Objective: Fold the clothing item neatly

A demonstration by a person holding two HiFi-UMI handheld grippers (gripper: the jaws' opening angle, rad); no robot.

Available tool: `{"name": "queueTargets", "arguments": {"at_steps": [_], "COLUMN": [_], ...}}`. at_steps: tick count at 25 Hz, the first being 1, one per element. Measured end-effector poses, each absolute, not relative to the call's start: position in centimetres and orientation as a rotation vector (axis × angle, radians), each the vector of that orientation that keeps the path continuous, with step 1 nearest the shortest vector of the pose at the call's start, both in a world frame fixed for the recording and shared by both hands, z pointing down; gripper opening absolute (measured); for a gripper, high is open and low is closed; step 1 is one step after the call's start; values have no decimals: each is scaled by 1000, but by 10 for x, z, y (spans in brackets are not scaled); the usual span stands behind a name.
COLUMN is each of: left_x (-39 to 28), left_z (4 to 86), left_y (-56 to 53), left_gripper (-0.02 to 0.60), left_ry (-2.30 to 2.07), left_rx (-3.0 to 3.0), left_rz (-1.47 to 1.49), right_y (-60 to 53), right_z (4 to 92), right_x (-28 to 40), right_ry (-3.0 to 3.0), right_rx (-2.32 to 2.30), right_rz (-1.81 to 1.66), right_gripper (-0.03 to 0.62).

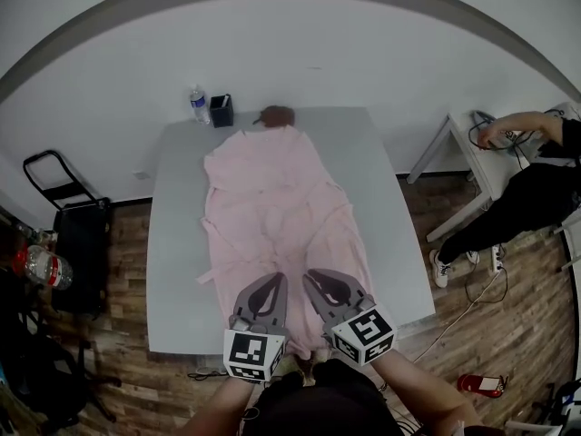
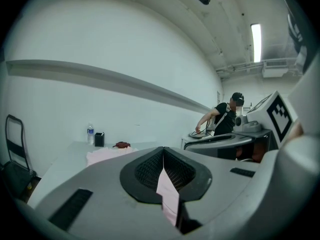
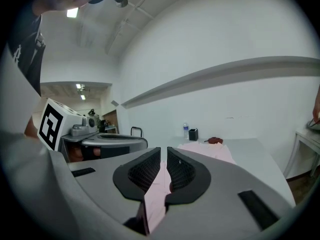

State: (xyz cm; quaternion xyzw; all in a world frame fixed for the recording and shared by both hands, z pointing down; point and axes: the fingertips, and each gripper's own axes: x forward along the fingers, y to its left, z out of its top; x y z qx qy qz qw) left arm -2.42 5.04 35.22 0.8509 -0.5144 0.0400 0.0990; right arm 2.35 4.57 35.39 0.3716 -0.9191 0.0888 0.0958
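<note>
A pale pink garment (image 1: 277, 203) lies lengthwise down the middle of the grey table (image 1: 177, 243), its far end near the wall. At the table's near edge my left gripper (image 1: 275, 282) is shut on the garment's near hem, and pink cloth (image 2: 167, 194) shows pinched between its jaws. Just to its right, my right gripper (image 1: 312, 279) is shut on the same hem, with pink fabric (image 3: 156, 189) between its pads. Both grippers point almost level along the table, side by side and close together. The garment's far end (image 3: 207, 150) shows beyond the right jaws.
At the table's far edge stand a water bottle (image 1: 199, 104), a black cup (image 1: 221, 111) and a small brown object (image 1: 277, 114). A person (image 1: 522, 184) bends over a white table (image 1: 467, 157) at the right. A black cart (image 1: 68, 212) stands at the left.
</note>
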Motion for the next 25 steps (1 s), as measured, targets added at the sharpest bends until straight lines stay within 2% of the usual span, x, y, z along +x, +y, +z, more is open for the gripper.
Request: {"name": "queueTargets", "arguments": {"at_steps": [8,18,25], "left_x": [-8,33,42], "left_z": [361,388,420], "left_y": [84,167,209], "left_gripper": [6,6,6], "left_ry": [-1556,-1634,-1629], "left_rx": [2483,2394,2342], "left_rz": [155,241,327], "right_y": [75,146,183], "right_z": [353,385,406], "right_x": [34,105,128], "right_ry": [-2750,-2730,-2720], "right_rx": [1031,945,877], "right_rz": [256,313,334], "right_gripper": [17,17,17]}}
